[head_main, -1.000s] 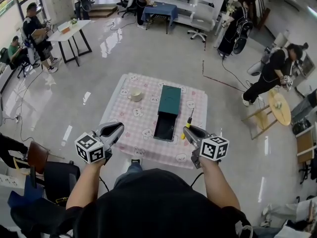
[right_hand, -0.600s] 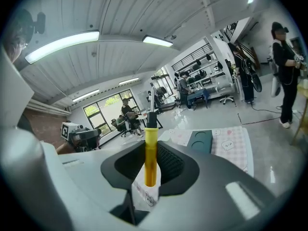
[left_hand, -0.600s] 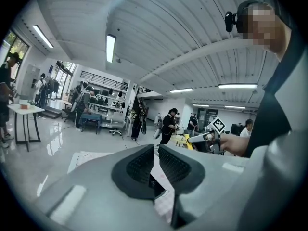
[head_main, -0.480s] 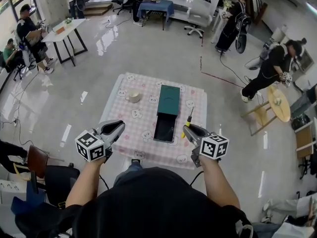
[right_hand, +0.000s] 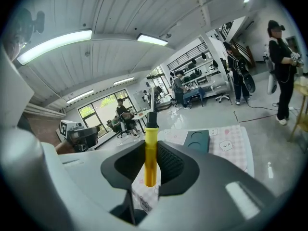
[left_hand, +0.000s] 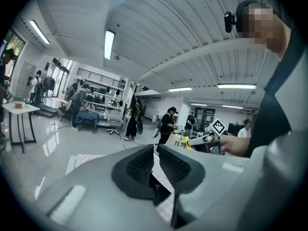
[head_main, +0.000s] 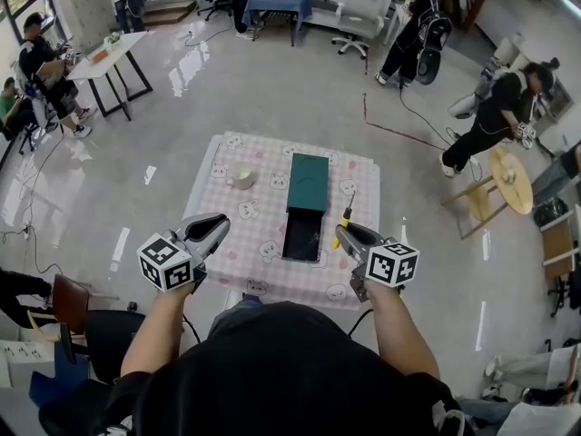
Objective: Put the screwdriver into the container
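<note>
I read the right tongs (right_hand: 151, 166) pinching the screwdriver (right_hand: 150, 150) by its yellow handle. Long axis runs upright across the pads, shaft pointing up and away, just right of the container (head_main: 307, 198) over the desk (head_main: 238, 225). Left tongs (left_hand: 155, 163) pressed together, empty.

A bench (head_main: 263, 166) under a pink checked cloth stands mid-floor. On it lies a dark green container (head_main: 309, 182), closed toward 12 o'clock and open and dark toward 6 o'clock. A cream cup (head_main: 242, 176) stands at the container's 9 o'clock, apart from it. The left claw (head_main: 218, 225) hovers over the bench's 7 o'clock corner. The right claw (head_main: 341, 234) is at 5 o'clock, and a yellow-handled screwdriver (head_main: 345, 216) juts from its tip toward 12 o'clock, just beside the container's open end.
</note>
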